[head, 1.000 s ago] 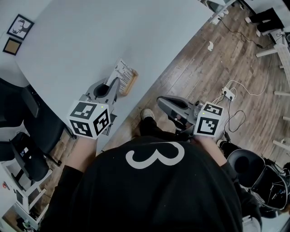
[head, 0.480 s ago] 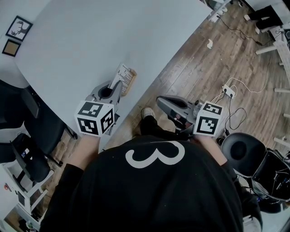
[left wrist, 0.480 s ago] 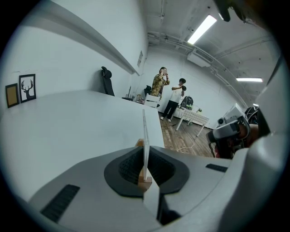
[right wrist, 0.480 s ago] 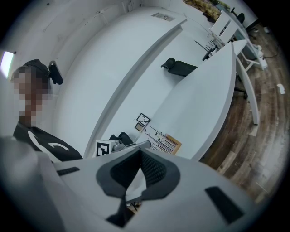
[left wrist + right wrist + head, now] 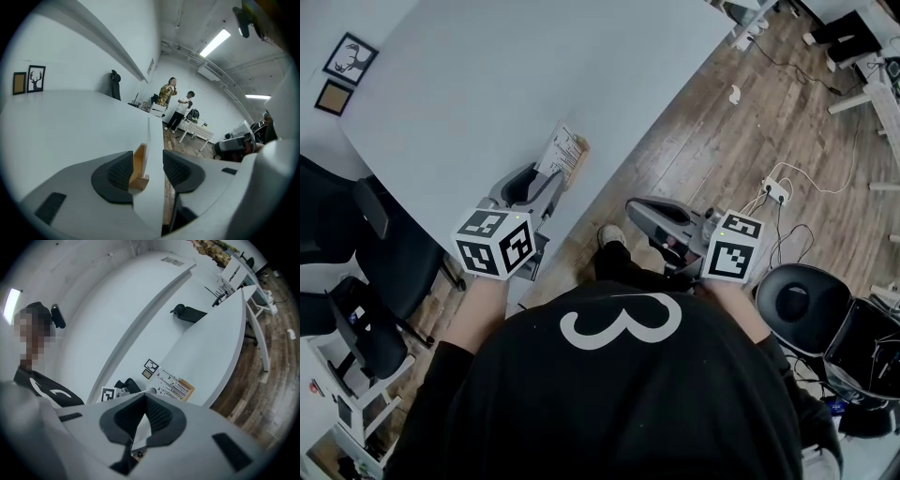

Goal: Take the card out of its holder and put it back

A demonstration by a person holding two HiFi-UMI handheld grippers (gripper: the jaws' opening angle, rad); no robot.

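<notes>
A smooth white table (image 5: pixel 487 84) with a rounded corner stands on a floor (image 5: pixel 694 141) of brown wood planks. Two small framed pictures (image 5: pixel 347 58) hang on the pale wall beyond it.

Near the table's edge stands the holder (image 5: pixel 578 156), a small block of light, raw-looking wood with square corners. The card (image 5: pixel 563 146) stands upright in it: a thin, stiff white sheet printed with fine dark lines and small figures. In the left gripper view it shows edge-on as a narrow pale strip.

The left gripper (image 5: pixel 551 183) is grey moulded plastic with dark, finely dotted pads. Its jaws have just been opening. They now stand wide apart on either side of the card and holder, and neither pad presses on them, so the card is released.

The right gripper (image 5: pixel 633 208), of the same make, hangs over the floor, clear of the table. Its pads meet at the tips with nothing between them. From its own view the card and holder stand well ahead on the table.
</notes>
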